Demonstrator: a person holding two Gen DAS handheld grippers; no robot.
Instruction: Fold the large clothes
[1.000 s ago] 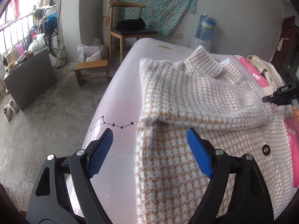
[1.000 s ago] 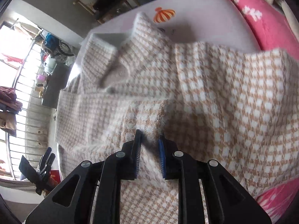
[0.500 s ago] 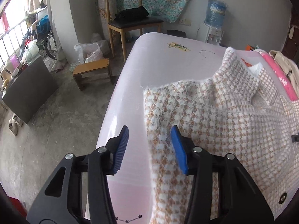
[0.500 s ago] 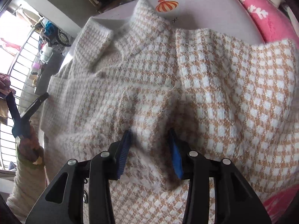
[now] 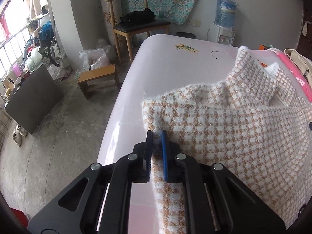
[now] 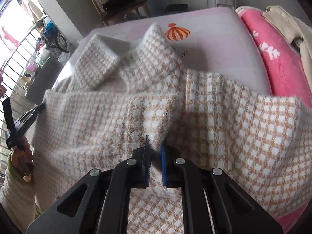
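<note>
A fuzzy tan-and-white houndstooth jacket lies on the pale pink bed, collar toward the far end. My left gripper is shut on the jacket's left edge near the shoulder. In the right wrist view the jacket fills the middle, with a sleeve folded across its front. My right gripper is shut on a pinch of jacket fabric at the middle. The left gripper shows at the far left of that view, held by a hand.
A pink blanket and a beige garment lie along the bed's right side. Left of the bed are concrete floor, a small wooden stool, a wooden chair, a dark board and a water dispenser.
Both grippers went from open to shut on the jacket. The left one moved forward to the jacket's left edge and closed. The right one let go, then closed on fabric at the middle.
</note>
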